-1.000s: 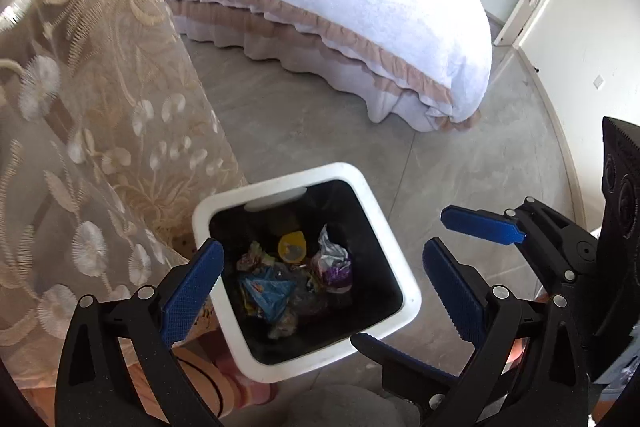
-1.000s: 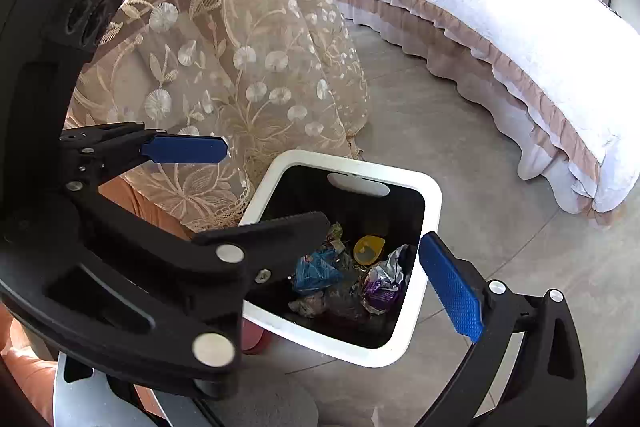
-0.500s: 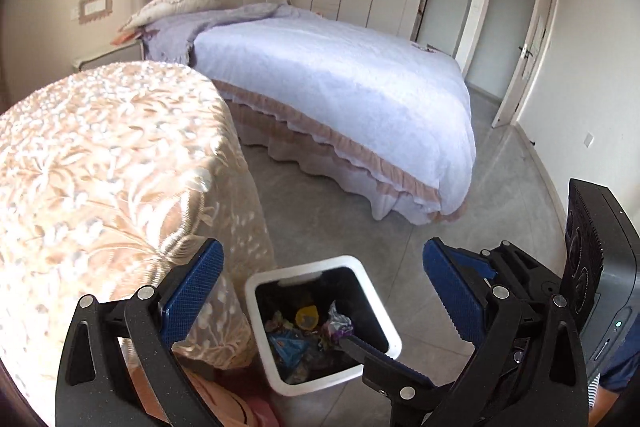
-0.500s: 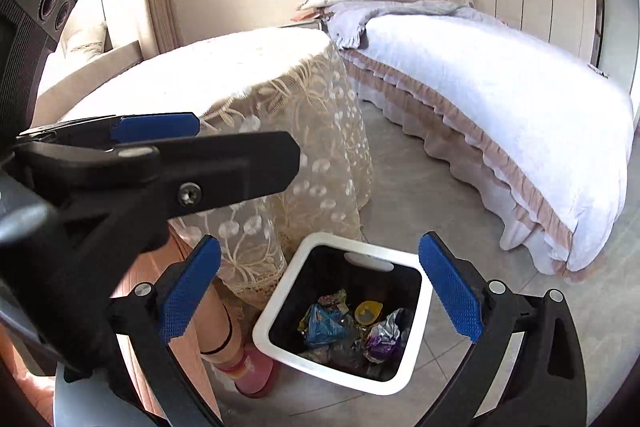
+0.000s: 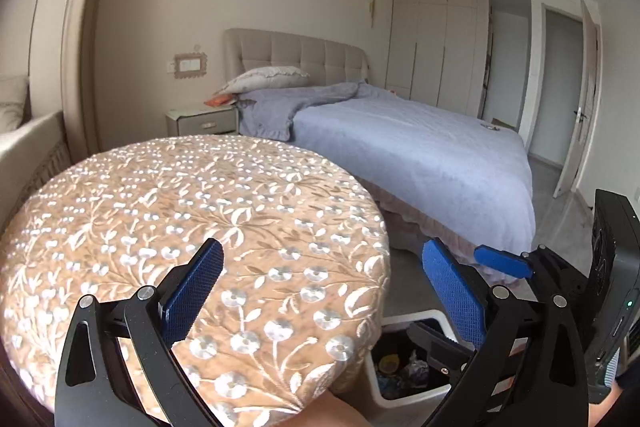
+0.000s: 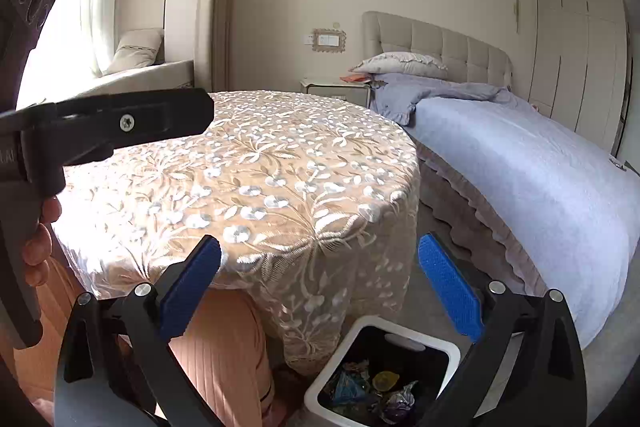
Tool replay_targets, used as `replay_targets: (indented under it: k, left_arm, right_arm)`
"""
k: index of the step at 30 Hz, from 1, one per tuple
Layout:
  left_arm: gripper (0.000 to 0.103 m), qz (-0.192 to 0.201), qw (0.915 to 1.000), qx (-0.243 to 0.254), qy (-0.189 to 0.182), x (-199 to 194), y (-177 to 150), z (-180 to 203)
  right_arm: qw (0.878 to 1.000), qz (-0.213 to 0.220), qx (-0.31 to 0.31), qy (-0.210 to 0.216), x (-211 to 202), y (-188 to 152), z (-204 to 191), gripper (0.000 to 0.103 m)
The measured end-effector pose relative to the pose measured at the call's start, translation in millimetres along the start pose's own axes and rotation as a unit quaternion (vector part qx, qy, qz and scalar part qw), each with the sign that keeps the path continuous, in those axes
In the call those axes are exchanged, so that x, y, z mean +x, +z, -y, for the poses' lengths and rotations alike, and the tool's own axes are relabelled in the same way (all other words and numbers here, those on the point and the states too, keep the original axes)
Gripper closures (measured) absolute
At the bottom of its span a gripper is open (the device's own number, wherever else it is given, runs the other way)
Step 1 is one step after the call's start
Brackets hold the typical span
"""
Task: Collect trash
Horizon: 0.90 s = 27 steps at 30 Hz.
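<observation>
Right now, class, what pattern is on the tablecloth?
White flowers and leaves on beige tablecloth; clearest in the right wrist view.

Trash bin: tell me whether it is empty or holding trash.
Holding trash. The white bin stands upright and lidless on the floor, with crumpled wrappers inside.

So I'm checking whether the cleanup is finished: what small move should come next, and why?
Probably just set the tools down. Both the left gripper and right gripper are open and empty, the table shows no litter, and wrappers sit in the bin.

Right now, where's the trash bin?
The trash bin sits on the floor at the bottom of both wrist views, beside the round table, between it and the bed.
</observation>
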State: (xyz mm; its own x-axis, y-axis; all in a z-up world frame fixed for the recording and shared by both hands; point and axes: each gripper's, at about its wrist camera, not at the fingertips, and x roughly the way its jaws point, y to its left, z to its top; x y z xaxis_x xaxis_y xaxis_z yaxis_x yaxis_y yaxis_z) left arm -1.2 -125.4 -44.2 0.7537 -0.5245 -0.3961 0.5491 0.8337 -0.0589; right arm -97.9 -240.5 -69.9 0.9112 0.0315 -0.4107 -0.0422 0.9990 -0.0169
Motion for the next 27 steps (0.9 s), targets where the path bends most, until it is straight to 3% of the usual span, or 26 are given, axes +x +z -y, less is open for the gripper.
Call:
replay_targets:
  k: [8, 17, 27]
  left_arm:
    - [0.005, 0.049, 0.9959, 0.013, 0.075, -56, 4, -46]
    - [0.005, 0.086, 0.9888, 0.000, 0.122, -108, -5, -71]
    - [0.005, 0.102, 0.9841, -0.029, 0.143, -142, -22, -98]
  right_arm:
    - [0.998, 0.039, -0.042, 0.000, -1, 38, -66, 0.004]
    - [0.997, 0.069, -0.018, 0.002, -11, 55, -100, 0.004]
    - [0.997, 0.077, 0.014, -0.017, -26, 62, -124, 0.004]
